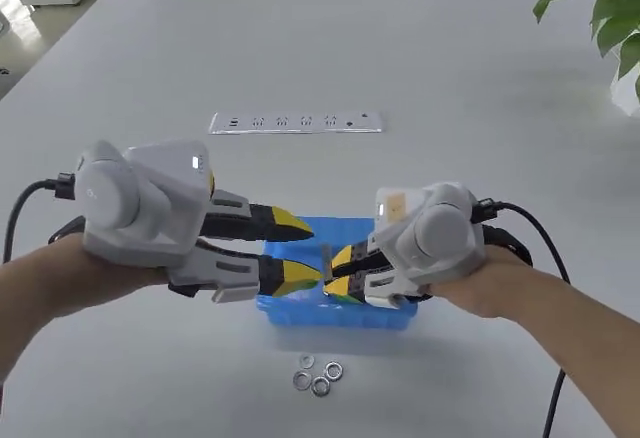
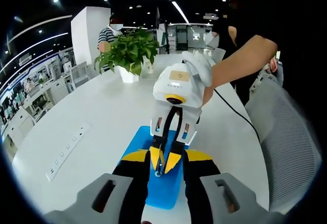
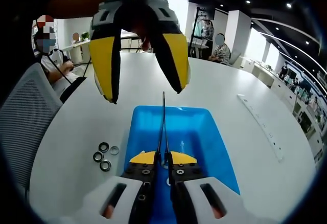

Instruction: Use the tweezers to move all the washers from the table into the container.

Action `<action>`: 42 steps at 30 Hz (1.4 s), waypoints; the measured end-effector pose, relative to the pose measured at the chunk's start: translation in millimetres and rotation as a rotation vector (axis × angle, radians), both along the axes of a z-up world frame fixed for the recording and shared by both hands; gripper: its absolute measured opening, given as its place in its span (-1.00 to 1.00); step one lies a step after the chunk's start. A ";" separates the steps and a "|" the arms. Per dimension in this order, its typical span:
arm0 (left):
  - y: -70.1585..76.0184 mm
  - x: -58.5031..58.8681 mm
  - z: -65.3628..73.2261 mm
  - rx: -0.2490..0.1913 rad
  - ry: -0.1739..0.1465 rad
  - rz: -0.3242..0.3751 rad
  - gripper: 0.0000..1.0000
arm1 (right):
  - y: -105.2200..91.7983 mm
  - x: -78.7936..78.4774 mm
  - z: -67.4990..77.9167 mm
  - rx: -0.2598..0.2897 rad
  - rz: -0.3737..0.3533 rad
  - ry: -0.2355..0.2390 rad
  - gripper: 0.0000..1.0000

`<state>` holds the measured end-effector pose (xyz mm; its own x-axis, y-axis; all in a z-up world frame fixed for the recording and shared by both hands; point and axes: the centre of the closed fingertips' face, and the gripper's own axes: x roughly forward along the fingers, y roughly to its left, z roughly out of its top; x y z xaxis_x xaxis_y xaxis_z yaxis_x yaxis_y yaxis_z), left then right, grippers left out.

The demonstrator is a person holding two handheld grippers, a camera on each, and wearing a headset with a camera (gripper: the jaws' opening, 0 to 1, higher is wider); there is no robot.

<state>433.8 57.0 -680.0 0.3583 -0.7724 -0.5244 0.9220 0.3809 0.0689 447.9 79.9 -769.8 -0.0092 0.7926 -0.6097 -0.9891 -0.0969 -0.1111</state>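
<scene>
Over the blue container point(image 1: 300, 310) my two grippers face each other. The right gripper point(image 1: 338, 271) is shut on the thin metal tweezers point(image 1: 325, 258), which stick out from its jaws toward the left gripper point(image 1: 308, 250). That one is open, and the tweezers' free end point(image 3: 163, 106) lies in the gap between its yellow jaws. In the left gripper view my own gripper point(image 2: 168, 156) stands spread around the other gripper's tips. Several washers point(image 1: 318, 373) lie in a small cluster on the white table, in front of the container; the same washers point(image 3: 103, 157) lie left of the container point(image 3: 194, 132).
A white power strip point(image 1: 296, 123) lies farther back on the table point(image 1: 450, 88). A potted plant point(image 1: 600, 8) stands at the back right corner. Cables trail from both grippers. A mesh chair point(image 2: 291, 132) and seated people are beyond the table's edge.
</scene>
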 end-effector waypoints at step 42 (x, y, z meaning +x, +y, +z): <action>-11.3 10.7 -3.3 0.055 -0.051 -0.125 -0.90 | -4.9 1.4 4.9 -0.011 -0.022 -0.018 -0.74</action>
